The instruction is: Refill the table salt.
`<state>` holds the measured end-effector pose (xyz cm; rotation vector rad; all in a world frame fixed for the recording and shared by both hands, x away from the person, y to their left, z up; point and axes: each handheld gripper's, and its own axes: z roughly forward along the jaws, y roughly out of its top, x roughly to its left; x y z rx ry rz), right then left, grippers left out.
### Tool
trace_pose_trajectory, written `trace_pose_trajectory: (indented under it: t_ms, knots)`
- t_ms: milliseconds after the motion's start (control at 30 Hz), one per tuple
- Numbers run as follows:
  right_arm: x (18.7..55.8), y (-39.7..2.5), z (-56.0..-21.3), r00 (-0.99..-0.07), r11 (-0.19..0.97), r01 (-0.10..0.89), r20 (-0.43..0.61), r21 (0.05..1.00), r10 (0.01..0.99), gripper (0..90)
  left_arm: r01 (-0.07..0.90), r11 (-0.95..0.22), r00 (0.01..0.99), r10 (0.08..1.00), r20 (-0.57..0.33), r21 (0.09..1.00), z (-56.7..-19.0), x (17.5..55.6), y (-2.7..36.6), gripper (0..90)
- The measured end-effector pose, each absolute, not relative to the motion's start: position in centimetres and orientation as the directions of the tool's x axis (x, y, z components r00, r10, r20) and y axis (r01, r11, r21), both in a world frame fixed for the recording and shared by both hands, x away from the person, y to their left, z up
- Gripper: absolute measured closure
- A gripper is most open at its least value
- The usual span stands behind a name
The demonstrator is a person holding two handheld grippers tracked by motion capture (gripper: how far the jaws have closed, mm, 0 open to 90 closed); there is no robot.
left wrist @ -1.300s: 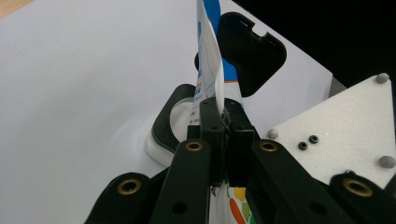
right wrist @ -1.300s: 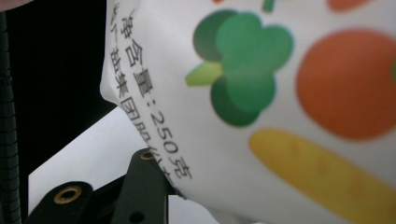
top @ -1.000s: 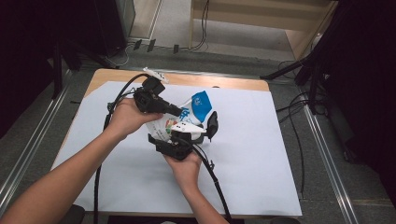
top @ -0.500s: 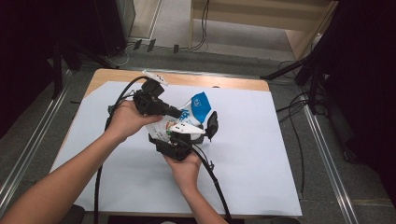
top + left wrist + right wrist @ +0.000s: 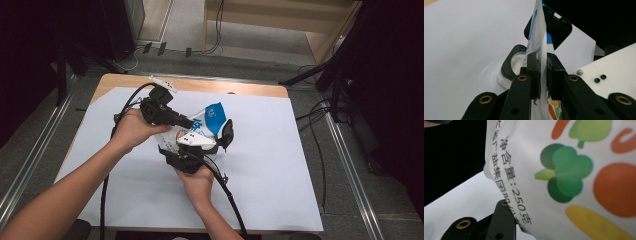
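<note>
Bag (image 5: 209,121) held off the white sheet (image 5: 280,165), mid-table, between both grippers. White pouch with blue top and vegetable print, 250 g marking readable in the right gripper view.

Left gripper (image 5: 543,71): jaws clenched on the bag's thin edge, film pinched flat between the pads, seen edge-on. Long axis of the bag running straight away from those jaws, up and forward.

Right gripper (image 5: 192,150): sitting below and just nearer the person, pressed against the bag's printed face (image 5: 574,177). One jaw visible at the lower left of its own view, the other hidden behind the film; cannot tell whether clamped or slack.

Key relation: grippers meeting at roughly right angles on the same pouch, left on the upper edge, right at the lower body. Probably a tear or pull-apart next, so the left grip needs to stay square on the seam.
</note>
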<state>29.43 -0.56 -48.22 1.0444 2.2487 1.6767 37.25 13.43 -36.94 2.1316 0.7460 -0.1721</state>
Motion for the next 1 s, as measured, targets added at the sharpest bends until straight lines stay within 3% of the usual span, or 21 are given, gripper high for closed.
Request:
trace_pose_trajectory:
  t_ms: [100,233,500,1000]
  knots:
    - [29.5,-0.6,-48.2,-0.75,0.15,0.438,0.269,0.886,0.604,68.9,0.571,-0.444,0.809,0.447,-0.382,0.69,-36.9,37.5,13.5,78.1]
    - [29.5,-0.5,-48.2,-0.756,0.162,0.434,0.26,0.886,0.6,69.1,0.572,-0.432,0.808,0.444,-0.388,0.697,-36.8,37.8,13.5,78.1]
    - [29.4,-0.5,-48.2,-0.759,0.166,0.433,0.259,0.886,0.597,68.9,0.561,-0.451,0.815,0.446,-0.37,0.694,-36.9,37.7,13.4,88.1]
    - [29.3,-1.0,-48.4,-0.75,0.143,0.45,0.286,0.882,0.596,67.2,0.53,-0.434,0.832,0.433,-0.347,0.729,-36.1,37.0,14.5,89.8]
